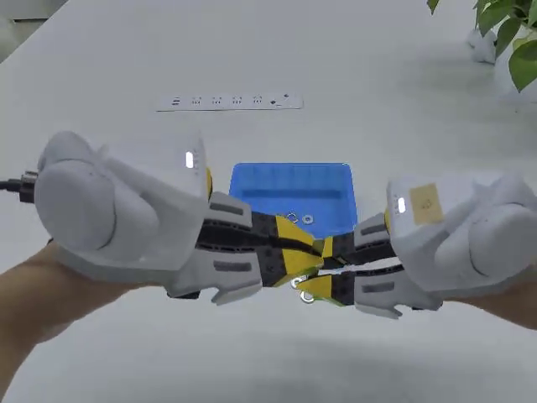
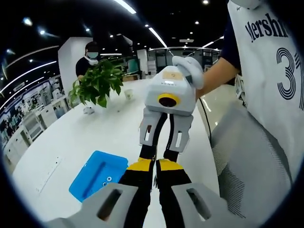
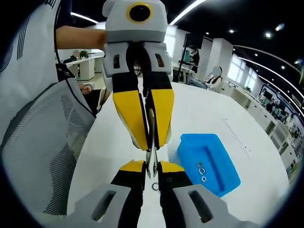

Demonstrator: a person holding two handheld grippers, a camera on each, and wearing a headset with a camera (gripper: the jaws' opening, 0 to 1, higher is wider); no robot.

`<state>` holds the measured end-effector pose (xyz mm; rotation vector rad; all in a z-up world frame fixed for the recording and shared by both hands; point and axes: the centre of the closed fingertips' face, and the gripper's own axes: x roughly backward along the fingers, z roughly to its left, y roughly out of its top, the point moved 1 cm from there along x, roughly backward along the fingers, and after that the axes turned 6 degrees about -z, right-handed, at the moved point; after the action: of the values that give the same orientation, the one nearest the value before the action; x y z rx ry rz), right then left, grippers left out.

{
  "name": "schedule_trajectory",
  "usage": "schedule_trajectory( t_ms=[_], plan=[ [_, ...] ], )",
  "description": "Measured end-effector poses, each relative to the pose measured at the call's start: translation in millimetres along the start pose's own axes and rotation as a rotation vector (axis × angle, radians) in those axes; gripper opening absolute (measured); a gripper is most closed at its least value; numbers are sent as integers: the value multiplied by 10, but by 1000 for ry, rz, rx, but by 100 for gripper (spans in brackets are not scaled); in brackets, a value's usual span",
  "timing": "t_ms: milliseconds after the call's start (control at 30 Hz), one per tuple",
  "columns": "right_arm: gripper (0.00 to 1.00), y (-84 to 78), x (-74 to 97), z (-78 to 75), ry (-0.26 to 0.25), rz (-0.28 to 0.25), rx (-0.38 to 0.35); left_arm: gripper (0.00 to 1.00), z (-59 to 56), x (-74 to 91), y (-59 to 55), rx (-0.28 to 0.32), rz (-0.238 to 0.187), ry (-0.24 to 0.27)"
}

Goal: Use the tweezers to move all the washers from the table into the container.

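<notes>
Tweezers (image 3: 152, 159) are being clamped by left gripper (image 3: 151, 144) and right gripper (image 3: 152, 169) near a table washer (image 3: 155, 186); tip gap indiscernible, careful pinching needed.

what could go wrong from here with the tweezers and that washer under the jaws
1. The tweezers are clamped between the left gripper's yellow jaws and reach down between the right gripper's. That thin metal hold might twist or slip.
2. A washer lies flat on the table just under the tips, outside the blue container. A stray nudge could slide it away.
</notes>
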<state>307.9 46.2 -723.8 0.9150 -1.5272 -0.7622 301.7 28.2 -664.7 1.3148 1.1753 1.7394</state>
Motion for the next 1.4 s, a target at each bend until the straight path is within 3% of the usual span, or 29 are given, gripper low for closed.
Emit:
schedule_trajectory(
  t_ms=[267,767,1033,1400],
  plan=[
    [11,-91,-44,115,5,1,-42,7,-74,4,-129,37,5,-3],
    [12,-260,-111,-7,-36,26,-60,7,62,-78,-286,73,25,27],
    [12,-382,-192,-39,-33,50,-55,7,118,-133,-420,96,55,24],
    [13,-408,-237,-123,-48,53,-59,7,189,-154,-473,103,63,25]
  ],
)
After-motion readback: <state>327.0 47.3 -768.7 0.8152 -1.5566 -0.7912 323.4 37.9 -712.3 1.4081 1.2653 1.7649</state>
